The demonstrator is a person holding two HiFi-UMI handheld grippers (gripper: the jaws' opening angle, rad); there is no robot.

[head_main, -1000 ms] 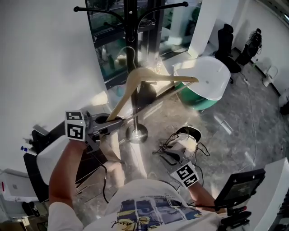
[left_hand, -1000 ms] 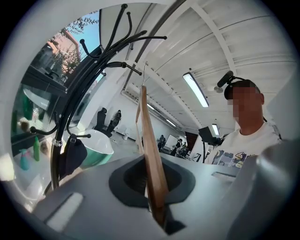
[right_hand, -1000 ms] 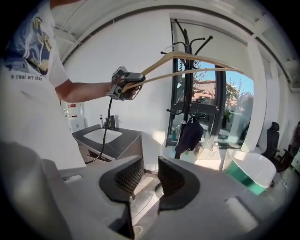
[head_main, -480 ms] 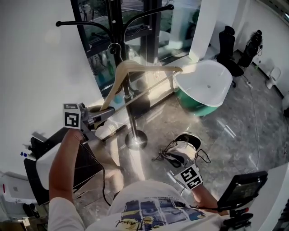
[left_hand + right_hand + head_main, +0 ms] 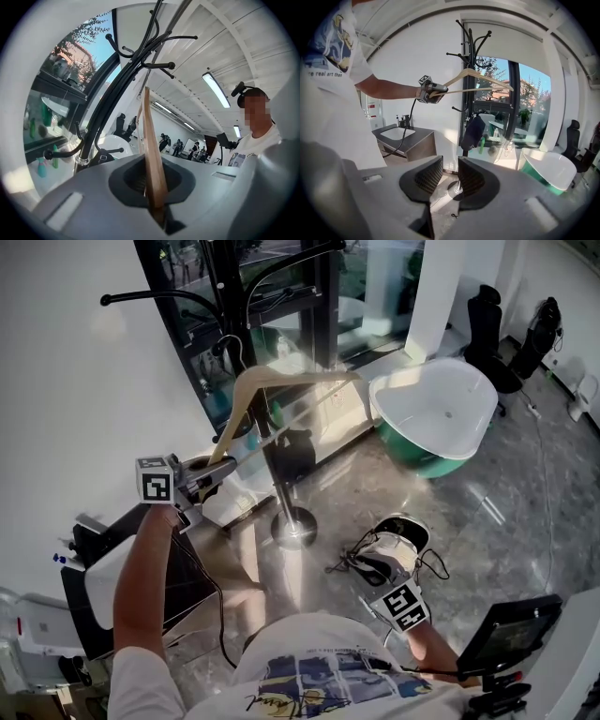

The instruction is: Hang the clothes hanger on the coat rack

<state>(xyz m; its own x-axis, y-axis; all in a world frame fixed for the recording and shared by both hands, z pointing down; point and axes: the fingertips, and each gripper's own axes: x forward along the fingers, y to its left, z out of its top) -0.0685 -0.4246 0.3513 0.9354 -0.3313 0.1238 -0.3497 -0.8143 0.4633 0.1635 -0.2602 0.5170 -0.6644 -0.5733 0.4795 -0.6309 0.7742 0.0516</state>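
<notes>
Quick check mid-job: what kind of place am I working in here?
Probably a bathroom display or mock-up inside an office or lab: a freestanding bathtub, a sink vanity, a coat rack by big windows, and office chairs behind.

Left gripper [image 5: 154,190]: grey jaws closed together on the wooden clothes hanger [image 5: 150,140], pads pressing its flat arm from both sides; the arm rises edge-on from between the jaws, straight ahead and upward; black coat rack [image 5: 108,105] ahead and to the left of the jaws, its pole slanting up, curved hooks [image 5: 161,64] branching above the hanger's far end; window [image 5: 65,70] further left, green and blue bottles on its low shelf; ceiling light strip [image 5: 216,89] above right; person [image 5: 249,149] in a white shirt at far right.
</notes>
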